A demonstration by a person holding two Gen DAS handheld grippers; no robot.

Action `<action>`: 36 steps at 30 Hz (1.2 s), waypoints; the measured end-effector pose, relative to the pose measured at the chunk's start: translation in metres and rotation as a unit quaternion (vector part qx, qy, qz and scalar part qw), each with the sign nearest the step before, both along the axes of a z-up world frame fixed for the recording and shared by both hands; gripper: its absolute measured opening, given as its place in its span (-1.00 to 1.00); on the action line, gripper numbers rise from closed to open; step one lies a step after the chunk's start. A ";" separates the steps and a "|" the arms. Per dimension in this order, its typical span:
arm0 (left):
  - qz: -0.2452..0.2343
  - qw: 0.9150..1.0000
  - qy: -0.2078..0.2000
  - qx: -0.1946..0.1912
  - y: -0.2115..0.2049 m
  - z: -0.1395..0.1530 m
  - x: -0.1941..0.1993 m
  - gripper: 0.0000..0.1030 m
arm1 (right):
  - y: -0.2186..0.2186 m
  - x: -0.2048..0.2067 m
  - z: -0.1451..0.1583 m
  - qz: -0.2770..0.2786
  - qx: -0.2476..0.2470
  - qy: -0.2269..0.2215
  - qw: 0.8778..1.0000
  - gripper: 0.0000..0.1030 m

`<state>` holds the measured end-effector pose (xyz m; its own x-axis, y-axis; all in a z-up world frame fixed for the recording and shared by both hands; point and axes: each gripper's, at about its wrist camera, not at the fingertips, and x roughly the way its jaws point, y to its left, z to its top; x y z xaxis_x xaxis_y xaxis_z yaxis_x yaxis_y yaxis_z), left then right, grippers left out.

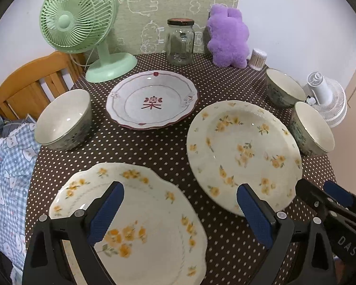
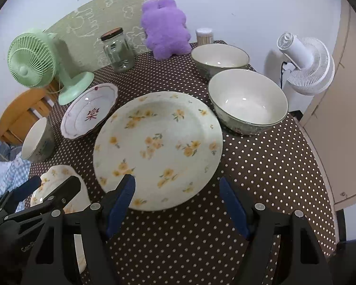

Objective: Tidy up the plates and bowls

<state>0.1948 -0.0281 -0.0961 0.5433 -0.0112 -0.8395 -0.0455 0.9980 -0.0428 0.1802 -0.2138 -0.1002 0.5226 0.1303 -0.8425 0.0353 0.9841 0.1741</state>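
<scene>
Left gripper (image 1: 180, 211): your jaws gape empty above the scalloped yellow-flower plate (image 1: 140, 213).
Right gripper (image 2: 178, 204): spread wide, empty, at the round floral plate (image 2: 157, 149); "DAS" printed on its body.
Red-trimmed plate (image 1: 152, 101): table's centre, red character inside.

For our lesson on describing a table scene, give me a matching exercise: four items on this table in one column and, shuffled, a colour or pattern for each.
Items
1. Desk fan
2. Plush toy
3. Round plate
4. Tablecloth

Descriptions
A. Brown with white dots
B. Mint green
C. Purple
D. Cream with yellow flowers

Pairs: 1-B, 2-C, 3-D, 4-A
</scene>
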 end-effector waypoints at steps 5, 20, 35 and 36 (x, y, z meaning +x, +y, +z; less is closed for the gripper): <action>0.005 1.000 0.005 0.004 -0.011 -0.011 0.018 0.83 | -0.007 0.014 -0.011 -0.013 -0.002 0.006 1.000 0.49; -0.008 0.999 0.029 0.027 -0.033 -0.050 0.057 0.73 | -0.022 0.053 -0.049 -0.018 -0.008 0.033 0.999 0.48; -0.028 0.998 0.044 0.019 -0.044 -0.060 0.069 0.31 | -0.020 0.068 -0.061 -0.016 -0.013 0.049 0.999 0.08; -0.026 0.999 0.046 0.011 -0.043 -0.060 0.068 0.31 | -0.021 0.067 -0.061 -0.017 -0.012 0.049 0.999 0.04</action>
